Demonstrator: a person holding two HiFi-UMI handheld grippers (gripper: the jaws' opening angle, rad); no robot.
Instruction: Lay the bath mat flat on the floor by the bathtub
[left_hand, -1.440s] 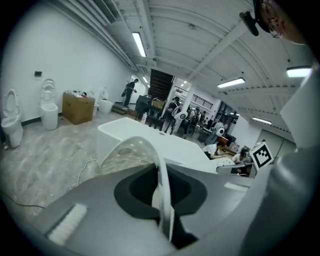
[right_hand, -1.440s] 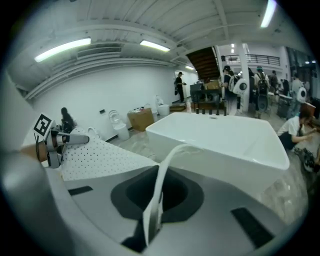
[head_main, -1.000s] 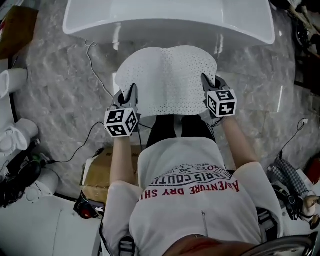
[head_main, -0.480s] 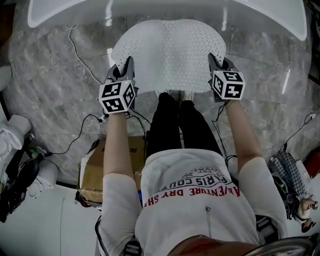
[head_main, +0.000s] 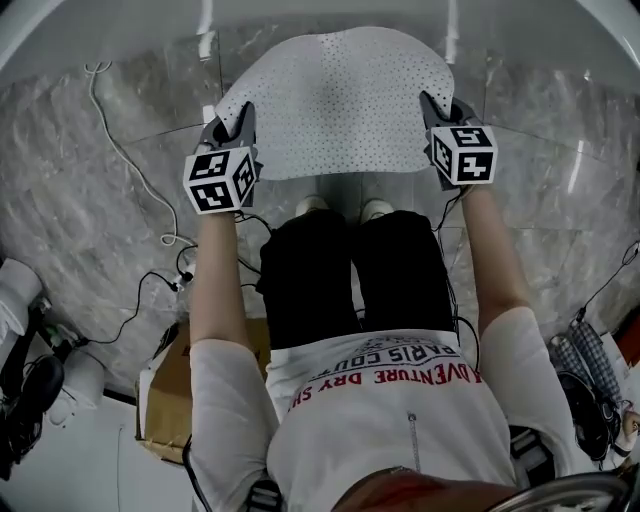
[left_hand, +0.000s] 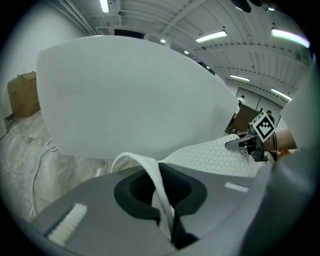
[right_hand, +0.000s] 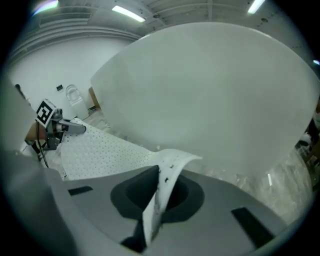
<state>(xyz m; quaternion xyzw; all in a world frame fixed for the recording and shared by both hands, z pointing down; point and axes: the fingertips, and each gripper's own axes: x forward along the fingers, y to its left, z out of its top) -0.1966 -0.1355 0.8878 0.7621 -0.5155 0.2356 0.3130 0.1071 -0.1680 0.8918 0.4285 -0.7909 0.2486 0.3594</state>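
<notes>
The white perforated bath mat (head_main: 340, 100) hangs spread between my two grippers, just in front of the white bathtub (head_main: 330, 12). My left gripper (head_main: 240, 125) is shut on the mat's left edge, and my right gripper (head_main: 432, 110) is shut on its right edge. In the left gripper view a fold of the mat (left_hand: 159, 182) runs into the closed jaws, with the tub wall (left_hand: 135, 100) right ahead. The right gripper view shows the mat's edge (right_hand: 161, 197) pinched the same way, before the tub (right_hand: 210, 95).
The floor is grey marble tile (head_main: 90, 230). A white cable (head_main: 110, 130) and black cables (head_main: 150, 290) trail at the left. A cardboard box (head_main: 160, 400) sits behind the person's legs (head_main: 345, 270). Dark gear lies at both lower corners.
Both grippers have carried the mat forward, closer to the tub, and the mat has spread wider. The person leans further over. Both grips are unchanged.
</notes>
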